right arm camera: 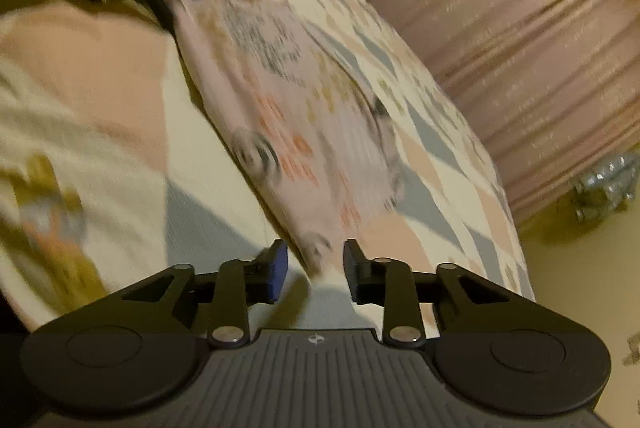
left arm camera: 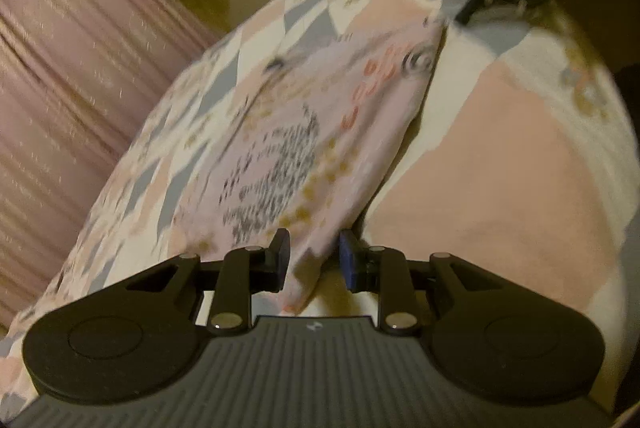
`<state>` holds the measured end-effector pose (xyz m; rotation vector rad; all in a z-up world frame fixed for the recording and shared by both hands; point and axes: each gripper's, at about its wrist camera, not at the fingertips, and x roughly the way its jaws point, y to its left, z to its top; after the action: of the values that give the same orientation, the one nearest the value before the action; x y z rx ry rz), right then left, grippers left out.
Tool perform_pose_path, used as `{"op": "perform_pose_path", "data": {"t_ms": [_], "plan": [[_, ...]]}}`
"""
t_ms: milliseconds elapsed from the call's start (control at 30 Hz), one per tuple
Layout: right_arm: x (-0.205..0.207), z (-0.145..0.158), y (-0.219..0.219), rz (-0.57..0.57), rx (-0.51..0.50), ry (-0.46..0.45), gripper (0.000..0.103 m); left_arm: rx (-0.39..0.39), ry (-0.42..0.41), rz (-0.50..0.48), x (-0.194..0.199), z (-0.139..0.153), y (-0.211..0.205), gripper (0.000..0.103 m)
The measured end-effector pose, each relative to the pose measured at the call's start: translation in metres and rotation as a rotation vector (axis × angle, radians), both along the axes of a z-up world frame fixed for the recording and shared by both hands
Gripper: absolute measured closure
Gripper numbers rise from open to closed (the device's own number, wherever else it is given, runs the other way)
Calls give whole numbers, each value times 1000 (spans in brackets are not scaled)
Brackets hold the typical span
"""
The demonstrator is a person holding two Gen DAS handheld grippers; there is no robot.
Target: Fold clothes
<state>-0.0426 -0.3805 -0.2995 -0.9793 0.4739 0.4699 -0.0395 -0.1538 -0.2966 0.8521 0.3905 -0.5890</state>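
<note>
Print on the pink garment [left arm camera: 320, 115] is too blurred to read.

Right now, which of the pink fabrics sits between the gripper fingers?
The printed pink garment, lying on the patchwork bedspread; both open grippers, left and right, straddle its ends. The ribbed pink curtain hangs apart, beyond the bed.

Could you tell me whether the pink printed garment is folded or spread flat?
Folded: the pink garment shows a doubled edge along one side, stretched between both open grippers over the quilt.

Dim, yellowish light; heavy motion blur; fisheye-bent, dark edges.
</note>
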Motion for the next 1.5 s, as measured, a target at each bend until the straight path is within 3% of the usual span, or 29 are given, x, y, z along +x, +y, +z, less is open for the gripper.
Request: {"op": "perform_pose_path", "data": {"t_ms": [67, 167, 200, 267, 500, 633, 1167, 1500], "plan": [[5, -1, 13, 26, 29, 25, 73, 1, 4, -5, 3, -2, -3, 79], [10, -9, 25, 60, -9, 25, 74, 31, 24, 13, 13, -11, -8, 80], [12, -12, 25, 61, -23, 30, 77, 43, 28, 20, 17, -14, -9, 86], [16, -14, 19, 40, -31, 34, 81, 59, 29, 40, 21, -18, -2, 89], [12, -10, 2, -24, 3, 57, 81, 48, 42, 76, 22, -15, 4, 89], [2, -9, 17, 5, 2, 50, 75, 61, 25, 79, 18, -14, 0, 88], [-6, -11, 38, 8, -11, 59, 75, 49, 59, 84, 20, -11, 0, 87], [-5, -8, 48, 34, -20, 48, 63, 49, 54, 81, 20, -11, 0, 84]]}}
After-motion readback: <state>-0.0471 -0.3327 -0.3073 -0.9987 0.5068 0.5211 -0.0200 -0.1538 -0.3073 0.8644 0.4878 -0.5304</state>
